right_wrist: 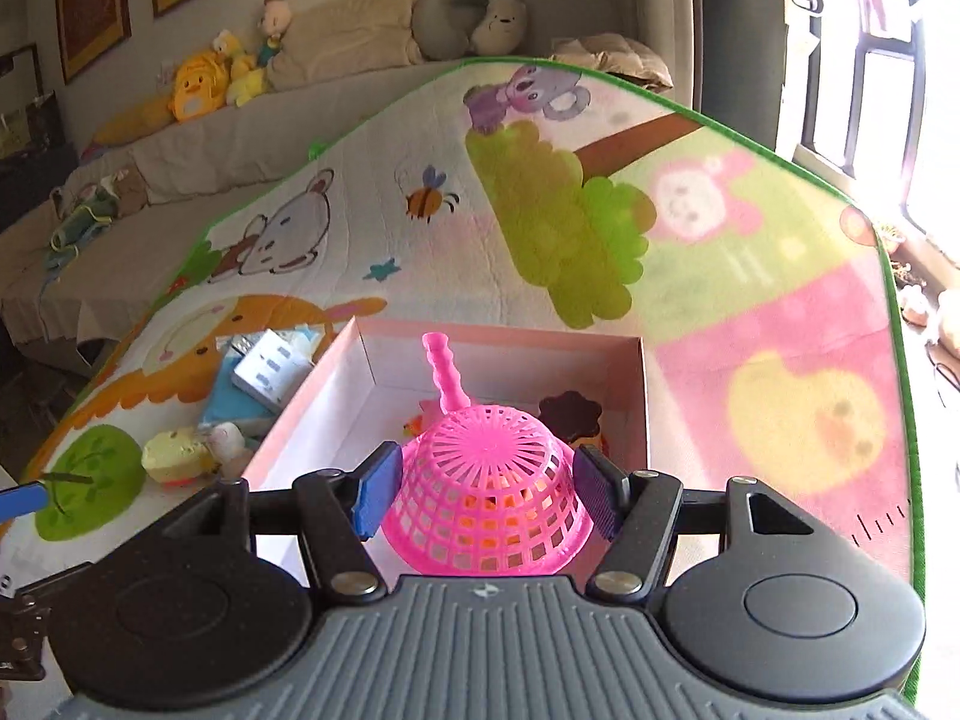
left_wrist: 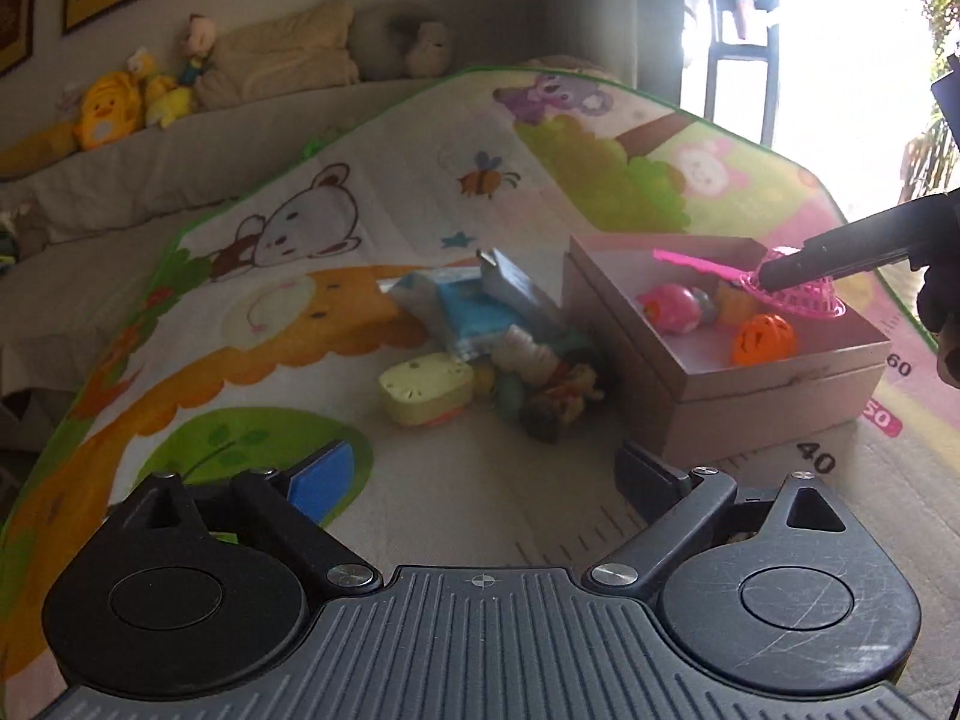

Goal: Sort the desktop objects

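An open pink box (left_wrist: 780,384) (right_wrist: 312,420) stands on the play mat. A pink toy strainer (right_wrist: 489,480) (left_wrist: 798,291) lies upside down over it, handle pointing away. My right gripper (right_wrist: 486,486) (left_wrist: 780,276) sits around the strainer bowl, its pads slightly apart from the sides, above the box. Inside the box are a pink ball (left_wrist: 675,309) and an orange ball (left_wrist: 762,341). A pile of loose things lies left of the box: a yellow toy (left_wrist: 426,390), a blue packet (left_wrist: 477,315), a small doll (left_wrist: 561,384). My left gripper (left_wrist: 486,480) is open and empty, low over the mat before the pile.
The cartoon play mat (left_wrist: 336,276) covers the surface, with a green edge. A sofa with plush toys (left_wrist: 114,108) and cushions (left_wrist: 282,54) runs behind it. A bright window (right_wrist: 900,90) is at the right.
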A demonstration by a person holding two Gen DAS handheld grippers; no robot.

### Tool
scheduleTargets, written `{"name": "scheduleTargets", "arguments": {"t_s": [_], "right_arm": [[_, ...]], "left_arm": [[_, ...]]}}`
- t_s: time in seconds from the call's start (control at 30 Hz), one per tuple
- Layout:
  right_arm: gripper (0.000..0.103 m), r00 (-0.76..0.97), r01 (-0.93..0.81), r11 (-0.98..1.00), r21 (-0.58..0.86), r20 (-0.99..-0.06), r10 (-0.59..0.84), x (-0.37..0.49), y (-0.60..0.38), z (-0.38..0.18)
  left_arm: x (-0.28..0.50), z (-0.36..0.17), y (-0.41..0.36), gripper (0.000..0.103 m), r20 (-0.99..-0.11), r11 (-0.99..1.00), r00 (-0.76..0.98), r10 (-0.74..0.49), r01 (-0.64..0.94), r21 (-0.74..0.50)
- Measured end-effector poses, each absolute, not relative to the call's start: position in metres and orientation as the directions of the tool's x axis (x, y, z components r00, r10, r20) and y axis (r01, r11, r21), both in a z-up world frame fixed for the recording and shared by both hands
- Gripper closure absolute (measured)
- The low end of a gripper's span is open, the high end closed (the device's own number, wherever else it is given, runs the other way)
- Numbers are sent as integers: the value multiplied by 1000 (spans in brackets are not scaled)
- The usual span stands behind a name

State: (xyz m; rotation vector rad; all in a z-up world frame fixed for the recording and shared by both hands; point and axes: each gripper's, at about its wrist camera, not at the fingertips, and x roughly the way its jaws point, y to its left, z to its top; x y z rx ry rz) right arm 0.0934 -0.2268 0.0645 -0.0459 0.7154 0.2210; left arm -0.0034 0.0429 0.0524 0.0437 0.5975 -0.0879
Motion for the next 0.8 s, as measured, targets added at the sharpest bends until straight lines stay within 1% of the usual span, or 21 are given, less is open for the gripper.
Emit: {"name": "scheduleTargets", "arguments": {"t_s": [0.07,0.13,0.2,0.3,0.37,0.47,0.57,0.7,0.8], "right_arm": [[38,687,-251,966,59,-692,220,97,-225,56],[33,667,-246,965,89,-707,236,97,-227,60],[26,695,-250,964,91,-676,244,91,-228,78],[14,738,-260,964,57,-632,236,88,-217,108],[11,740,-303,953,30,-622,255,88,-197,120],[11,695,-381,924,46,-644,319,101,-156,125],[11,651,-449,892,50,-666,364,127,-108,120],[12,628,-452,892,-7,-713,312,175,-53,95],[20,611,-439,897,-47,-748,260,205,-33,70]], "left_arm": [[-9,45,51,4,-570,997,819,-65,82,5],[-15,38,58,3,-570,998,820,-51,61,-2],[-15,32,66,3,-569,1000,822,-17,18,-4],[-13,27,78,3,-561,998,828,24,-50,-31],[-12,23,83,3,-559,996,829,15,-62,-64],[-11,17,82,2,-572,996,820,-16,-37,-82],[-14,17,86,1,-553,993,832,-44,-23,-114],[-12,14,95,1,-561,983,825,-71,-36,-179],[-11,13,98,1,-559,977,824,-87,-39,-210]]}}
